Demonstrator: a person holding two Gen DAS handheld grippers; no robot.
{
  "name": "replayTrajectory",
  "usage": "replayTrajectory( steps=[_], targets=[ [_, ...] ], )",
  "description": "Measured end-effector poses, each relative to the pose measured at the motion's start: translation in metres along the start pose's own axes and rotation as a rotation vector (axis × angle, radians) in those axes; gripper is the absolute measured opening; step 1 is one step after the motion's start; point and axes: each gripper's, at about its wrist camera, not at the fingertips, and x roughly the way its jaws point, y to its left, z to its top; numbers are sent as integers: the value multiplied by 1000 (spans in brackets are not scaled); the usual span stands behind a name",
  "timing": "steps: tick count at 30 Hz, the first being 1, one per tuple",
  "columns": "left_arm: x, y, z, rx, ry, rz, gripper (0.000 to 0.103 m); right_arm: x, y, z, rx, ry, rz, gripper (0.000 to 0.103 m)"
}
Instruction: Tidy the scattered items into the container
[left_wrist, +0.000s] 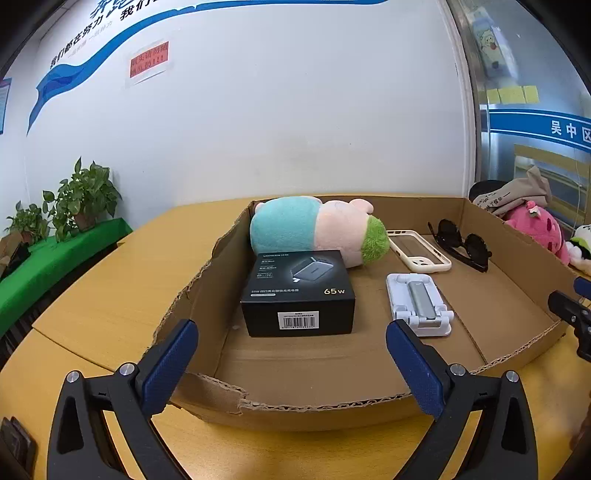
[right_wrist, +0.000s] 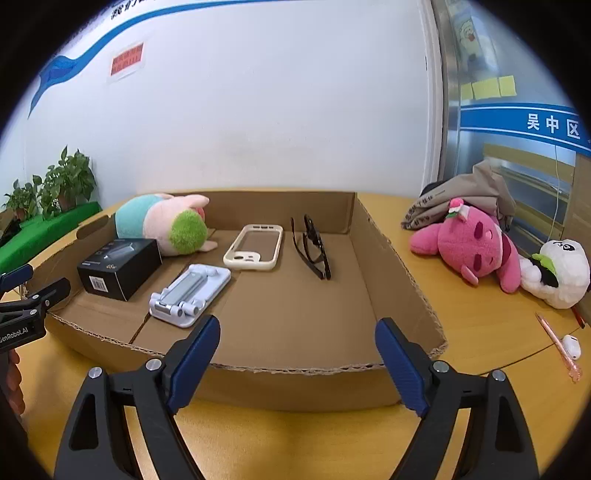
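My left gripper (left_wrist: 291, 341) has its fingers spread wide with nothing between them, and my right gripper (right_wrist: 297, 341) is also wide apart and empty. Both hang over the near rim of the cardboard tray (left_wrist: 332, 408) on the yellow table (left_wrist: 92, 314).

Through the left camera the black charger box (left_wrist: 298, 293) sits at twelve o'clock from my fingers, inside the tray. The plush toy (left_wrist: 317, 230) lies just behind it, touching its far edge. The white phone stand (left_wrist: 419, 302) is at one o'clock, with the phone case (left_wrist: 419, 249) and sunglasses (left_wrist: 460, 245) further back.

Only the right camera shows what lies outside the tray at two to three o'clock: a pink plush (right_wrist: 476, 249), a white panda plush (right_wrist: 557, 273), a pink pen (right_wrist: 557, 349) and a white earbud (right_wrist: 571, 347).
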Motion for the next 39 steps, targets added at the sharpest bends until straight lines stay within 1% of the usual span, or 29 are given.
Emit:
replayTrajectory(
  steps=[2, 4, 7, 9, 10, 14, 21, 39],
  targets=[
    [3, 2, 1, -9, 12, -23, 103, 1, 1, 1, -6, 1, 5, 90],
    [6, 5, 1, -22, 27, -53, 103, 3, 1, 1, -7, 6, 22, 94],
    [12, 10, 1, -56, 51, -106, 103, 4, 1, 2, -5, 7, 27, 96],
    [16, 14, 1, -87, 72, -141, 103, 6, 3, 2, -12, 11, 50, 103],
    [17, 14, 0, -90, 78, -145, 103, 6, 4, 2, -10, 9, 49, 103],
    [16, 10, -1, -90, 73, -125, 103, 6, 4, 2, -5, 9, 48, 103],
    [18, 14, -1, -99, 79, -139, 103, 7, 5, 2, -4, 7, 46, 103],
    [18, 14, -1, -99, 78, -138, 103, 7, 4, 3, -4, 7, 45, 103]
  ],
)
